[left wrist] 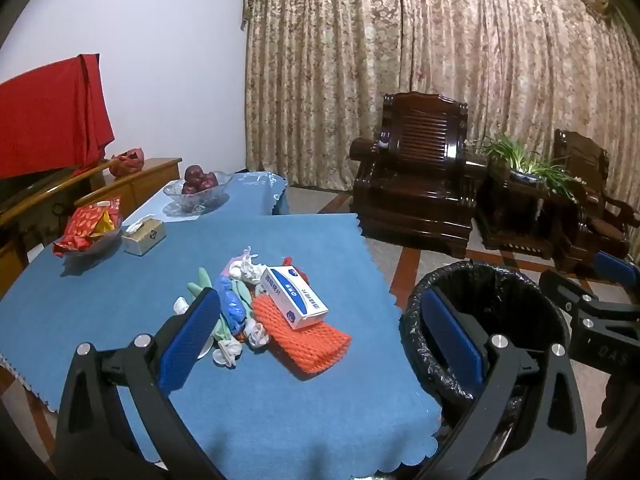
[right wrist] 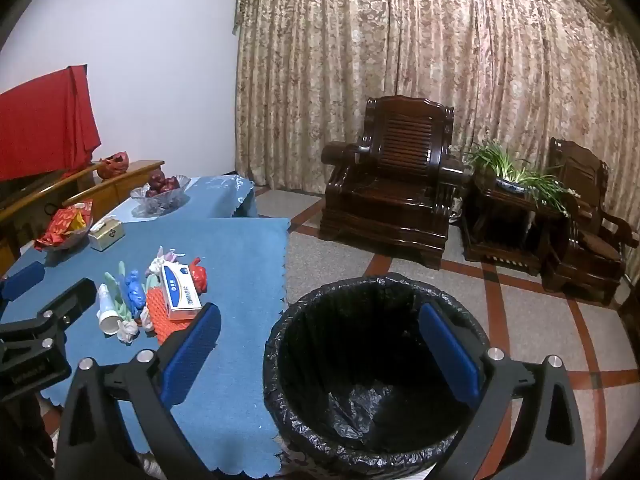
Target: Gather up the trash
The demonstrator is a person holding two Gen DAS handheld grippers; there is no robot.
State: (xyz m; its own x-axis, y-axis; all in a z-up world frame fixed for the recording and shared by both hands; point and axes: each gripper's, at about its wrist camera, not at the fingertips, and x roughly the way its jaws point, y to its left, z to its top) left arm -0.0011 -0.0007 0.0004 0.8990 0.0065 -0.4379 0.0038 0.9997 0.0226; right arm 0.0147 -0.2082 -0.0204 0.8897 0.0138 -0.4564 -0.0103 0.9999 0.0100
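Observation:
A heap of trash lies in the middle of the blue tablecloth (left wrist: 120, 300): a white and blue carton (left wrist: 295, 298) on an orange foam net (left wrist: 308, 340), crumpled tissues (left wrist: 246, 268), blue and green wrappers (left wrist: 230, 306) and a white cup (right wrist: 107, 314). A bin with a black liner (right wrist: 372, 372) stands on the floor right of the table, nothing in it. My left gripper (left wrist: 324, 336) hovers open over the table's near edge, short of the heap. My right gripper (right wrist: 320, 352) is open in front of the bin's mouth. Both hold nothing.
At the table's far left sit a dish of red snack packets (left wrist: 90, 226), a tissue box (left wrist: 144, 236) and a glass bowl of red fruit (left wrist: 198, 190). Dark wooden armchairs (right wrist: 392, 184) and a potted plant (right wrist: 516, 176) stand before the curtain.

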